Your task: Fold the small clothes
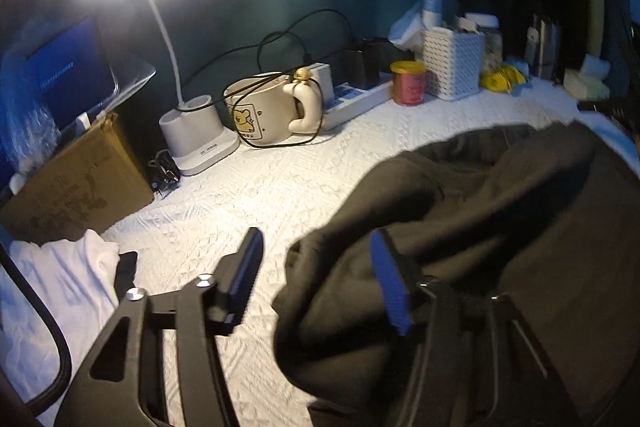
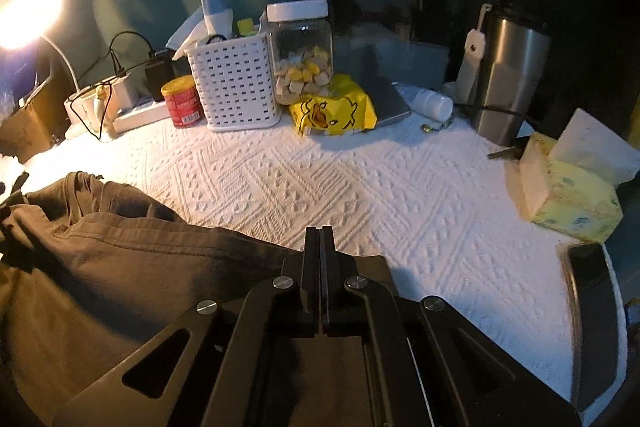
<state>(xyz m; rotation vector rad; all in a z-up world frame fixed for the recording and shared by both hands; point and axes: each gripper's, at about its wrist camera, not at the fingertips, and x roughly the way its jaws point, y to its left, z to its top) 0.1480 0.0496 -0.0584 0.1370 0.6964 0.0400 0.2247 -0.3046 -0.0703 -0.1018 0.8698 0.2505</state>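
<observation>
Lying bunched on the white quilted cover (image 2: 360,187), the dark garment (image 1: 480,227) sits at your spread, empty left gripper (image 1: 316,279), while your right gripper (image 2: 320,247), apparently pinching its hem, stands clamped at its opposite edge.

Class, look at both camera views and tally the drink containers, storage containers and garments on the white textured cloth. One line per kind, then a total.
Drink containers: 2 (cream ceramic cartoon mug, steel tumbler)
Storage containers: 3 (white perforated plastic basket, clear white-lidded jar, red tin)
Garments: 2 (dark shirt, white garment)
Total: 7
</observation>
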